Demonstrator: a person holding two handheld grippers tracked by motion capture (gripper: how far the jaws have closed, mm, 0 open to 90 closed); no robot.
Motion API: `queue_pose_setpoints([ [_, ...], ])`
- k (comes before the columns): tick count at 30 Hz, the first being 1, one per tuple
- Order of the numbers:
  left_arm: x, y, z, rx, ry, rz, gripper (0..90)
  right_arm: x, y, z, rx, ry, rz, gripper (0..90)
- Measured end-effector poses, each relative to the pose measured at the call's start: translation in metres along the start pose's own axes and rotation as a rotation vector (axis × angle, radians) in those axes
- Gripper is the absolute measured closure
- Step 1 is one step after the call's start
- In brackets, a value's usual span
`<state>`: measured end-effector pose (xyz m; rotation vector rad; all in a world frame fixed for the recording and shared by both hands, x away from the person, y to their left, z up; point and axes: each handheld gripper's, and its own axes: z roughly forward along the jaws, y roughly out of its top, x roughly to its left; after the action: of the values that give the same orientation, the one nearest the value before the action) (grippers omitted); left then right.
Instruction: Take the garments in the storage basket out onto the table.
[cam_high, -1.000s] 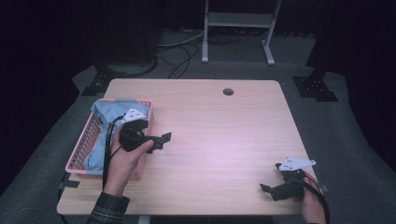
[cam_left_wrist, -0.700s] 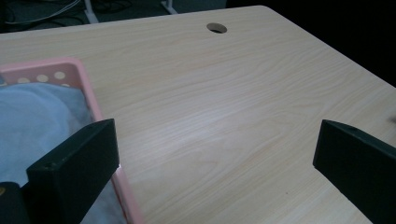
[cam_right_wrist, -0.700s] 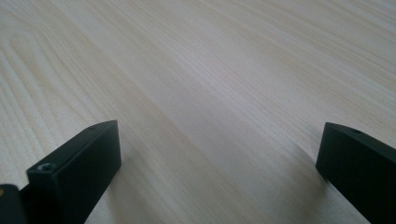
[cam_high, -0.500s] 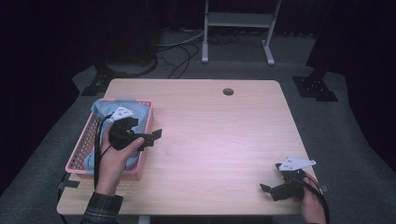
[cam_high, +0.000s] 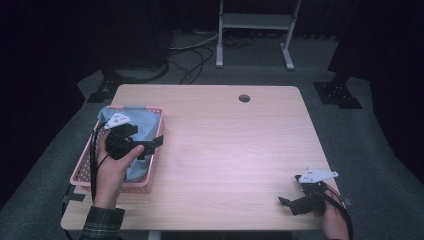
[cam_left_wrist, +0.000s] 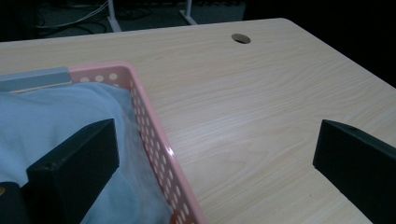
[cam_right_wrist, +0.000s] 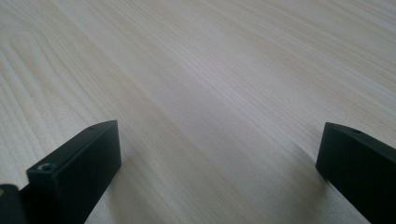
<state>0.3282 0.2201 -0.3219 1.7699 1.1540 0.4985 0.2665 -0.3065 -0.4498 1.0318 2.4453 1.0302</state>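
A pink perforated basket (cam_high: 81, 174) stands at the table's left side, with a light blue cloth (cam_high: 145, 121) bunched inside it. A hand holds my left gripper (cam_high: 152, 146) open over the basket's right wall. In the left gripper view, one jaw of my left gripper (cam_left_wrist: 215, 177) hangs above the cloth (cam_left_wrist: 56, 116) and the other above bare wood, with the basket's rim (cam_left_wrist: 154, 126) between them. My right gripper (cam_high: 292, 202) rests low at the table's front right corner. It is open, and in the right gripper view my right gripper (cam_right_wrist: 219, 172) has nothing but wood between its jaws.
The wooden table (cam_high: 235, 145) has a round cable hole (cam_high: 244, 98) near its far edge. Behind the table stand a metal frame (cam_high: 255, 20) and loose cables (cam_high: 192, 55) on the dark floor. Black stand feet (cam_high: 337, 95) flank the far corners.
My left gripper has moved left, from beside the basket to over its right wall and the cloth. It stays open. The right gripper has not moved.
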Motion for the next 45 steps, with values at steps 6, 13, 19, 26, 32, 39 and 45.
queue_pose_setpoints([
  [6,0.009,-0.001,-0.007,-0.015,0.021,-0.016,0.0,0.000,0.000,0.000,0.000,0.000,0.000,0.0],
  [13,0.020,-0.002,-0.015,-0.031,0.054,-0.030,0.0,0.000,0.000,0.000,0.001,0.000,0.000,0.0],
  [19,0.028,-0.004,-0.020,-0.035,0.073,-0.043,0.0,0.000,0.000,0.000,0.001,0.000,0.000,0.0],
  [26,0.038,-0.007,-0.026,-0.039,0.099,-0.065,0.0,0.000,0.000,0.000,0.001,0.000,0.000,0.0],
  [32,0.046,-0.009,-0.030,-0.039,0.128,-0.078,0.0,0.000,0.000,0.000,0.001,0.000,0.000,0.0],
  [39,0.056,-0.013,-0.032,-0.036,0.158,-0.092,0.0,0.000,0.000,0.000,0.001,0.000,0.000,0.0],
  [45,0.062,-0.016,-0.034,-0.030,0.178,-0.100,0.0,0.000,0.000,0.000,0.001,0.000,0.000,0.0],
])
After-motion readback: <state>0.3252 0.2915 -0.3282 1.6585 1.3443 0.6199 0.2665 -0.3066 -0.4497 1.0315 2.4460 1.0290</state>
